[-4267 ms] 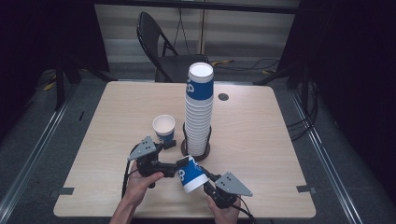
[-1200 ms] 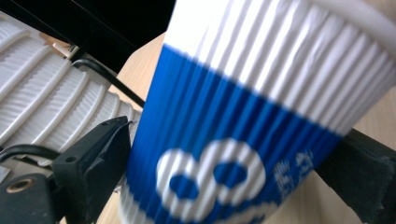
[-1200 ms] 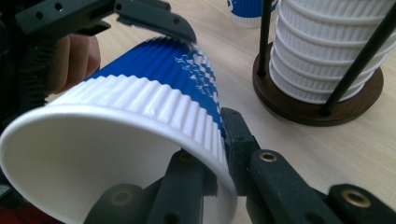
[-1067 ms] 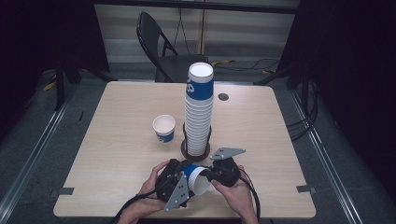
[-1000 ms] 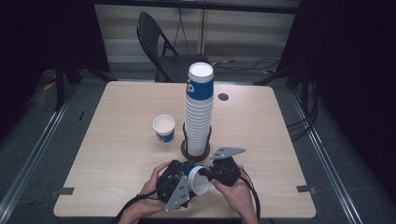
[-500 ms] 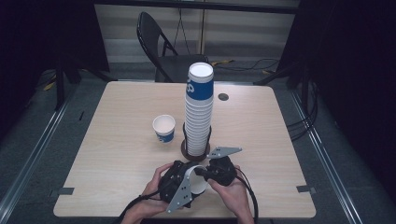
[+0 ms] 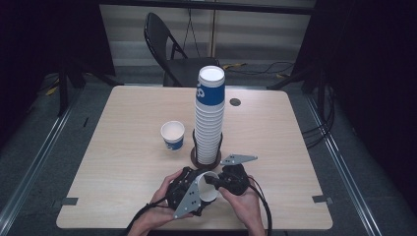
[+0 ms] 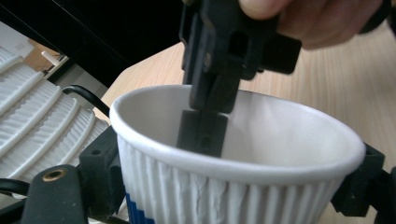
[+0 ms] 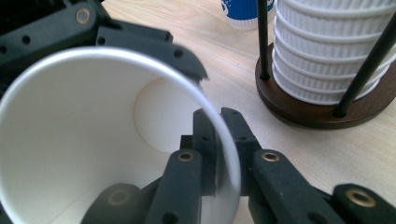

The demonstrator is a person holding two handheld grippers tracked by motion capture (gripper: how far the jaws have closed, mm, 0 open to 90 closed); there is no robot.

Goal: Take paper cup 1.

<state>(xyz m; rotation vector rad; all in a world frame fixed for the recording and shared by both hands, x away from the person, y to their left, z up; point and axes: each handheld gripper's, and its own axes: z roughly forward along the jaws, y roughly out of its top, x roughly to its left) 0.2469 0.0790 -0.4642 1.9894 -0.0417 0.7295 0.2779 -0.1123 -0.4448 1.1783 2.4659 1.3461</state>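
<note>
Low over the bench's (image 7: pixel 123 147) near edge, the paper cup (image 7: pixel 206 187) is passing hands: the right gripper's (image 9: pixel 217 154) jaws, newly arrived, are pinching its rim while the left gripper's (image 7: pixel 184 194) jaws are still clasping its ribbed wall.

high: overhead, forward-down | gripper views: close, share cup (image 8: pixel 238 154)

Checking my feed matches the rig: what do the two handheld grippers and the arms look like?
Both the left gripper and right gripper are black, with jaws built from bolted links with brass rivets. Each carries a grey three-cornered plate and trails a black cable. Forearms are bare, no sleeves in view.
</note>
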